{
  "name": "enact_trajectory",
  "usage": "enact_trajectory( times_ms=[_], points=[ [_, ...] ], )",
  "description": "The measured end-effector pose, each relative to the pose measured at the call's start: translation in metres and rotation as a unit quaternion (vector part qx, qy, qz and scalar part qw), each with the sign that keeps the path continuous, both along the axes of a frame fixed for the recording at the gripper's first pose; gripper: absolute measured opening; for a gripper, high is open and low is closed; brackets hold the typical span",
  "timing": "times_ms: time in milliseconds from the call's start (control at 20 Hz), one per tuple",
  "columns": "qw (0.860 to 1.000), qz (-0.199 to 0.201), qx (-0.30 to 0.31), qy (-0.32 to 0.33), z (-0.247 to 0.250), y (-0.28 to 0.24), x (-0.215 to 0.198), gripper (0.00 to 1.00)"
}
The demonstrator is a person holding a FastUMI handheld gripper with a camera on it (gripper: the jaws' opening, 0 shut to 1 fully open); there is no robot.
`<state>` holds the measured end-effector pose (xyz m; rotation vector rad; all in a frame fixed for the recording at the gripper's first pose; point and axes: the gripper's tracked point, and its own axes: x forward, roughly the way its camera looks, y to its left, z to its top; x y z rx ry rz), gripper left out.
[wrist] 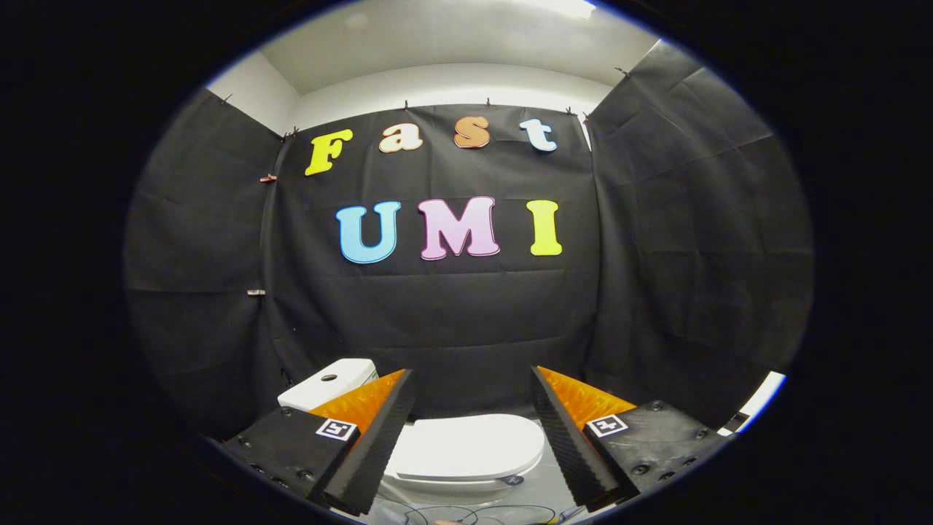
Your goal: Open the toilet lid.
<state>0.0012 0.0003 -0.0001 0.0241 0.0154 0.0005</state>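
We look forward from the gripper (472, 397), along its two spread, empty fingers, which frame the lower part of our view. We sit above and a little back from the toilet (466, 448), looking slightly down on its closed lid, tank (328, 383) to the left. Beyond, we face the booth's back wall (437, 313) nearly head-on.

Toilet lid (466, 446): smooth, seemingly glossy plastic

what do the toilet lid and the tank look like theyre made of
The flat white oval toilet lid, closed and seen between the open gripper fingers, looks like smooth semi-gloss plastic, given its soft even sheen. The boxy white toilet tank beyond the left finger looks like glazed ceramic, though plastic is possible.
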Motion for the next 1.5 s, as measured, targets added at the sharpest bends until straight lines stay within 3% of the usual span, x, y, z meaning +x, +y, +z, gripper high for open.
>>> enact_trajectory(
  times_ms=[450,750,1100,1500],
  points=[
    [0.999,-0.008,0.044,0.028,-0.025,-0.015,0.016,0.98],
    [0.992,-0.025,0.091,0.077,-0.072,-0.04,0.04,0.98],
    [0.97,-0.047,0.184,0.154,-0.158,-0.082,0.074,0.99],
    [0.932,-0.066,0.266,0.237,-0.268,-0.106,0.104,0.97]
  ],
)
